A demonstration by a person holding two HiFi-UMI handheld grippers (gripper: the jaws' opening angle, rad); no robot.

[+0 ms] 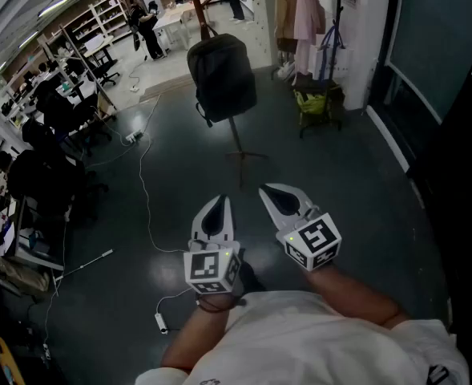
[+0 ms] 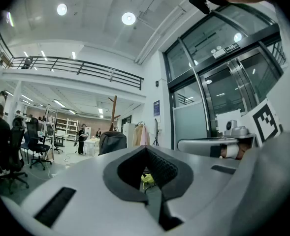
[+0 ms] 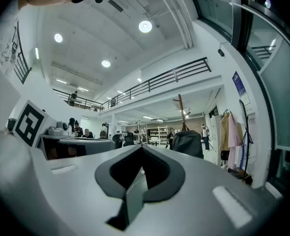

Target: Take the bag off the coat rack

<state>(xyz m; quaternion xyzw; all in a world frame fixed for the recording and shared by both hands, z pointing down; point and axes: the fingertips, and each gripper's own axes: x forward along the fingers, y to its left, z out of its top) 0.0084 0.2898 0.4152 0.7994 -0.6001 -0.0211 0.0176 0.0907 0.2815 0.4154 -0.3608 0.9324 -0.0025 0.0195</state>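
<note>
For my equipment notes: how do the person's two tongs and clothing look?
The left tongs and right tongs are pale grey shells with black inner pads. Each carries a white cube with black square markers. The person wears a white short-sleeved shirt.

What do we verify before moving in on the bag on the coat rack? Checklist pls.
1. Bag hanging on coat rack: ok.
2. Left tongs empty: ok, shut with nothing between them.
3. Right tongs empty: ok, shut with nothing between them.
4. Tongs open for a grab: not ok, both are shut.
5. Bag within reach: not ok, it hangs well ahead of both tongs.
6. How the bag sits on its hook: cannot tell, too small in every view.
</note>
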